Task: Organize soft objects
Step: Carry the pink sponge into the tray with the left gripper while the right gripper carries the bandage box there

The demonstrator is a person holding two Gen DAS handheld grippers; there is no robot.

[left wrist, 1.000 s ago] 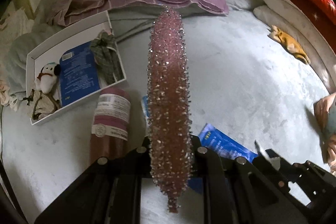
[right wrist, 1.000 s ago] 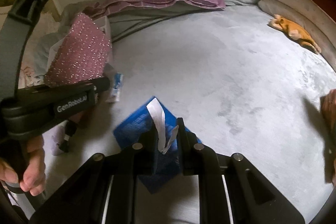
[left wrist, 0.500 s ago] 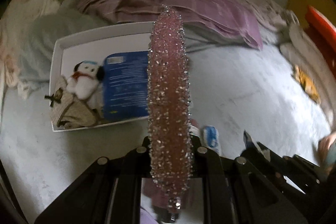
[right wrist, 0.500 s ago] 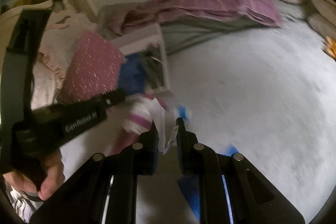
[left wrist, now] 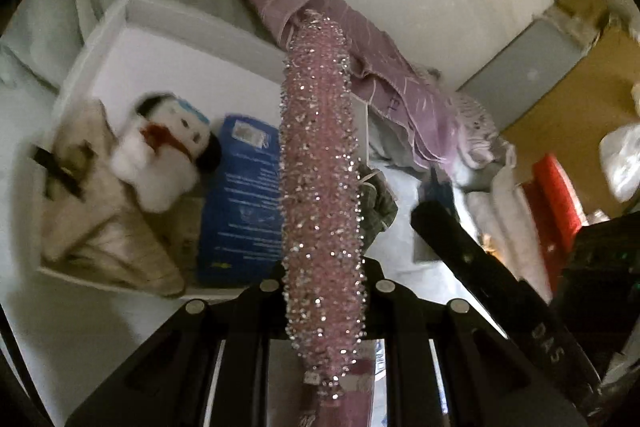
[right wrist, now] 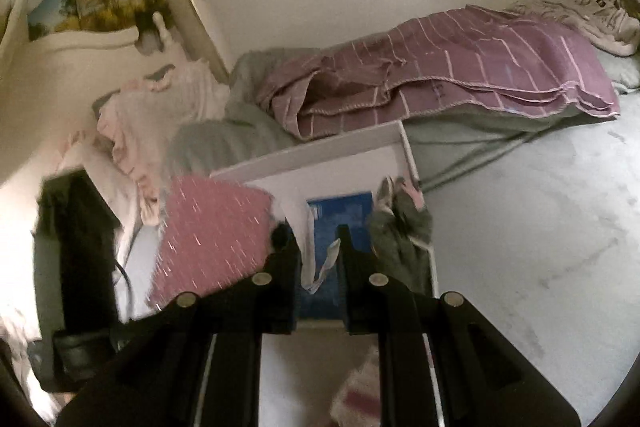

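Note:
My left gripper (left wrist: 324, 269) is shut on a pink sequinned pouch (left wrist: 320, 167), held edge-on and upright above the white box (left wrist: 120, 7). In the box lie a white plush dog (left wrist: 164, 155), a beige bag (left wrist: 96, 227), a blue pack (left wrist: 240, 211) and a grey-green cloth (left wrist: 378, 207). My right gripper (right wrist: 316, 231) is shut on a white tab (right wrist: 308, 247); the blue pack that hangs from it shows at its tip (left wrist: 438, 187). It hovers over the near end of the box (right wrist: 320, 147), just right of the pouch (right wrist: 212, 239).
A purple striped blanket (right wrist: 440, 67) and grey bedding pile up behind the box against the wall. Pale grey bed surface (right wrist: 540, 227) stretches to the right. A pink and white roll (right wrist: 356, 395) lies below my right gripper. A red cushion (left wrist: 556, 187) sits far right.
Both grippers have swung left, from over the open bed to above the white box, each keeping its grip. The left one has rolled, so the box looks tilted.

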